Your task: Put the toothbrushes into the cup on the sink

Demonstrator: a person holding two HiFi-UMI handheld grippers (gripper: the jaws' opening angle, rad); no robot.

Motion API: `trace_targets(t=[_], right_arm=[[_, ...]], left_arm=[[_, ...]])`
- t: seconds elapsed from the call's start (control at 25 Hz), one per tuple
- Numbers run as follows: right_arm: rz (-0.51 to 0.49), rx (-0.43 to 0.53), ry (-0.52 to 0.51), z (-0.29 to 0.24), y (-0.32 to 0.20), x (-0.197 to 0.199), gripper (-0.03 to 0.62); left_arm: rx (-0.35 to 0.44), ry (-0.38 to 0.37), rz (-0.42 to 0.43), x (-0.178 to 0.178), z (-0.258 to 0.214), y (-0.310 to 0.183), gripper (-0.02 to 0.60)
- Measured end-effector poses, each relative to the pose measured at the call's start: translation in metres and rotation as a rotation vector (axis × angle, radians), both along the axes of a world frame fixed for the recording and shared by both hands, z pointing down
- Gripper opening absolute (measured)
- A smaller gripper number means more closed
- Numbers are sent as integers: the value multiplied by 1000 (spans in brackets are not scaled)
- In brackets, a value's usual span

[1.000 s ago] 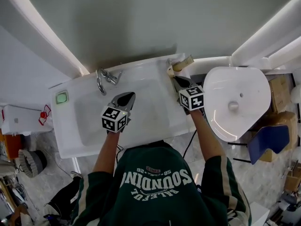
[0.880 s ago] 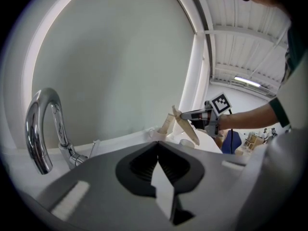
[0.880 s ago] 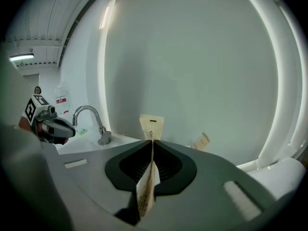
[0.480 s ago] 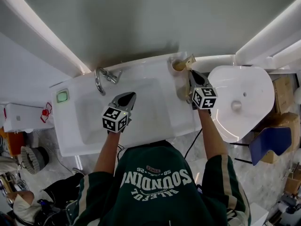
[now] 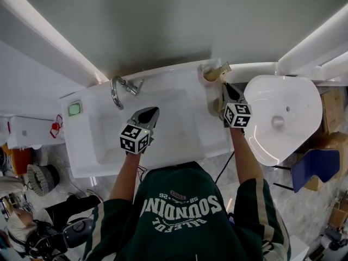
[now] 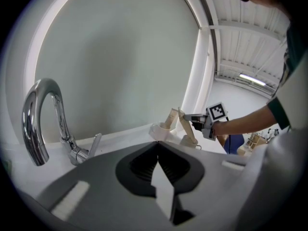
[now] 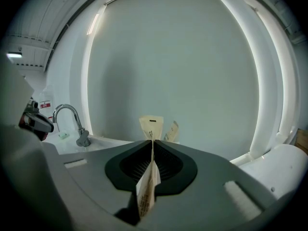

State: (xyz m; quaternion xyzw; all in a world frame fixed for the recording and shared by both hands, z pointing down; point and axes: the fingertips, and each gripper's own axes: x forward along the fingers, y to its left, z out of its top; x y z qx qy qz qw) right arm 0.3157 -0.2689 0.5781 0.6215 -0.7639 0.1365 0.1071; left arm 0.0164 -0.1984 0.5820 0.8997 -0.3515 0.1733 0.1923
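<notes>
I read this as the carry step: the right gripper [image 5: 226,89] has its fingers clenched on a paper-wrapped toothbrush [image 7: 151,125], pinched edge-on so the packet stands up between them; it hangs just near of the cup [image 5: 210,75], which stands at the far right corner of the sink [image 5: 174,86]; a second packet [image 7: 172,131] pokes up behind the one I hold, and I judge it is already in the cup.

The left gripper [image 5: 148,113] hovers over the basin with its fingers together; I see nothing gripped there, though a pale sliver shows between them close to the camera and I cannot tell it from the white basin below.

Next, I think the packet's lower end must clear the rim, then go down inside beside the other packet before I let go; the cup looks light, so a nudge could tip it.

The cup's mouth is hidden from the right gripper view by the fingers; a small beige thing on the surface near the right gripper is too small to name.
</notes>
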Motion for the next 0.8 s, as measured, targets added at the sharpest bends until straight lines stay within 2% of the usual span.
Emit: trace_targets(t=[0.52,0.8], right_arm=[[27,-59,-7,29,35,1,23],[34,-122,6,46,51,-3,23]], left_arm=[[-6,6,12,-3,2,2,51],[-2,12,28,-4,0,7,51]])
